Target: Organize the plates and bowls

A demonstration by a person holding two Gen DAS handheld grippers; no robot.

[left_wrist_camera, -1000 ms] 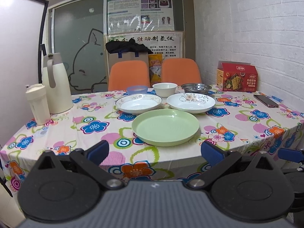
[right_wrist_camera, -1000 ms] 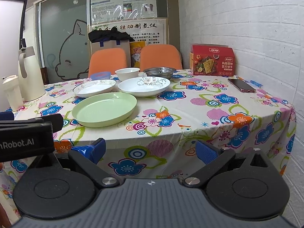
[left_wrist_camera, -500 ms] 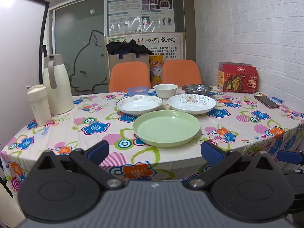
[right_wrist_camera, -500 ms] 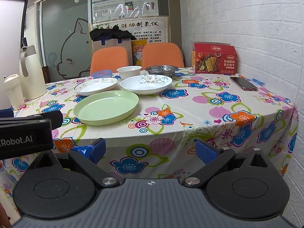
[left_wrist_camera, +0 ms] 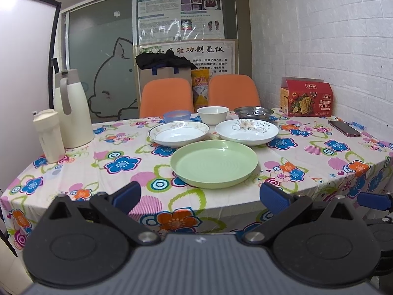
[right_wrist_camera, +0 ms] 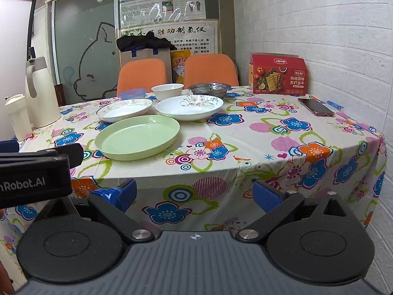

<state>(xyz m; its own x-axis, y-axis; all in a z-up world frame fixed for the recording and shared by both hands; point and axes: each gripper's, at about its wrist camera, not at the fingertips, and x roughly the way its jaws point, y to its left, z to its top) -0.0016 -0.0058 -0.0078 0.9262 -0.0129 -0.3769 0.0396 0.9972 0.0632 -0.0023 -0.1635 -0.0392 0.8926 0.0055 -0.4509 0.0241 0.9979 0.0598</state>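
Left wrist view: your left gripper (left_wrist_camera: 200, 193) hovers short of the near edge of the table (left_wrist_camera: 73, 172), jaws spread wide and empty. Right wrist view: your right gripper (right_wrist_camera: 195, 193) is held the same way, jaws apart with nothing between them, just beside the left one. Neither has reached any dish, so the sorting appears not yet begun.

The green plate (left_wrist_camera: 214, 163) lies nearest you, flat on the flowered cloth. Behind it sit two white plates: the gold-rimmed plate (left_wrist_camera: 178, 132) to the left and the flower-patterned plate (left_wrist_camera: 246, 131) to the right, close together and close to the green plate's far rim. Farther back stand three bowls in a row: the blue bowl (left_wrist_camera: 176, 116), the white bowl (left_wrist_camera: 213, 114) and the metal bowl (left_wrist_camera: 253, 112). This layout, plates in front and bowls behind, probably favours stacking each kind separately.

Around the dishes: a thermos jug (left_wrist_camera: 71, 108) and a lidded cup (left_wrist_camera: 48, 135) at the left, a cracker box (left_wrist_camera: 305, 100) and a phone (left_wrist_camera: 343, 127) at the right, all well apart from the plates. Nothing blocks your approach to the green plate; reaching the bowls means passing over the plates.
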